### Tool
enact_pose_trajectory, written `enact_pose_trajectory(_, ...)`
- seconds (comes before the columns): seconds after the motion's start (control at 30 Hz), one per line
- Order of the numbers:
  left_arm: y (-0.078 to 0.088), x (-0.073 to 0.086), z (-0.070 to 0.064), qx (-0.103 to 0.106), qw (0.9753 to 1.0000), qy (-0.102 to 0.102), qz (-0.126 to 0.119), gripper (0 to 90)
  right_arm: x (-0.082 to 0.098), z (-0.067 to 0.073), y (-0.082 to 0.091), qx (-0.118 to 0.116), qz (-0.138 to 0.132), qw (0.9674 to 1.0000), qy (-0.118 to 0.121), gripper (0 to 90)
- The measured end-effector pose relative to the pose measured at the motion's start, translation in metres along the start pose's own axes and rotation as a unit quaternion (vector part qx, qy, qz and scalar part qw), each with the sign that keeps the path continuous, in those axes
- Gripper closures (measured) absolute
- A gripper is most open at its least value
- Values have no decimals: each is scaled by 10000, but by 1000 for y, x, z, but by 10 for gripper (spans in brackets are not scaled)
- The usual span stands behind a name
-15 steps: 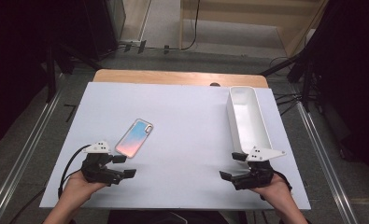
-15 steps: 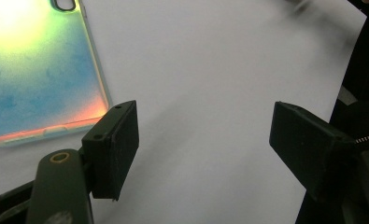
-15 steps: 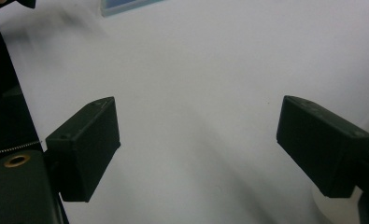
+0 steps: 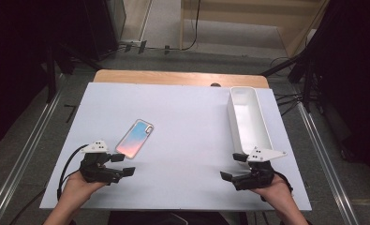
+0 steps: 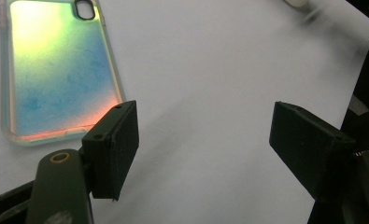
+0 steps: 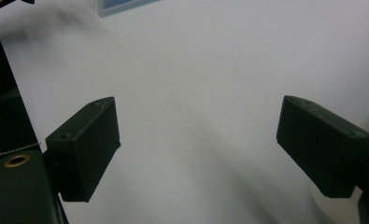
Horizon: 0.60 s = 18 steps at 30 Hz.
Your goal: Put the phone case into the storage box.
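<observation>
Phone case, one only, lies flat on the white worktop in the high view, iridescent pink to blue, long axis diagonal, camera cutout toward the far right. One white bin stands at the right. Left claw sits just beside the case's near end, right claw beside the bin; both gape wide, holding nothing.

Left gripper view: case just beyond the wide-spread jaws.

Right gripper view: jaws wide apart over bare worktop.
</observation>
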<state>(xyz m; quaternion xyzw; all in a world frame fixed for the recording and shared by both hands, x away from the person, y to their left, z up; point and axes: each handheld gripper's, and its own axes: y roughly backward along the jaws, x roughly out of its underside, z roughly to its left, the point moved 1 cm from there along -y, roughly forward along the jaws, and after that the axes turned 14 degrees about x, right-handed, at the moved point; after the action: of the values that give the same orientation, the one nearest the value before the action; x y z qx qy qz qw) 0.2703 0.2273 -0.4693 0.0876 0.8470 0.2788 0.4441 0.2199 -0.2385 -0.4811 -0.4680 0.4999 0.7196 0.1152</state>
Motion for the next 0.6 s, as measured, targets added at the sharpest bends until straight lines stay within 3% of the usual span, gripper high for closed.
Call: enact_pose_trajectory(0.6, 0, 0, 1, 44, 9999, 107, 45, 239, 0, 0, 0, -10, 14, 10000, -10, 121)
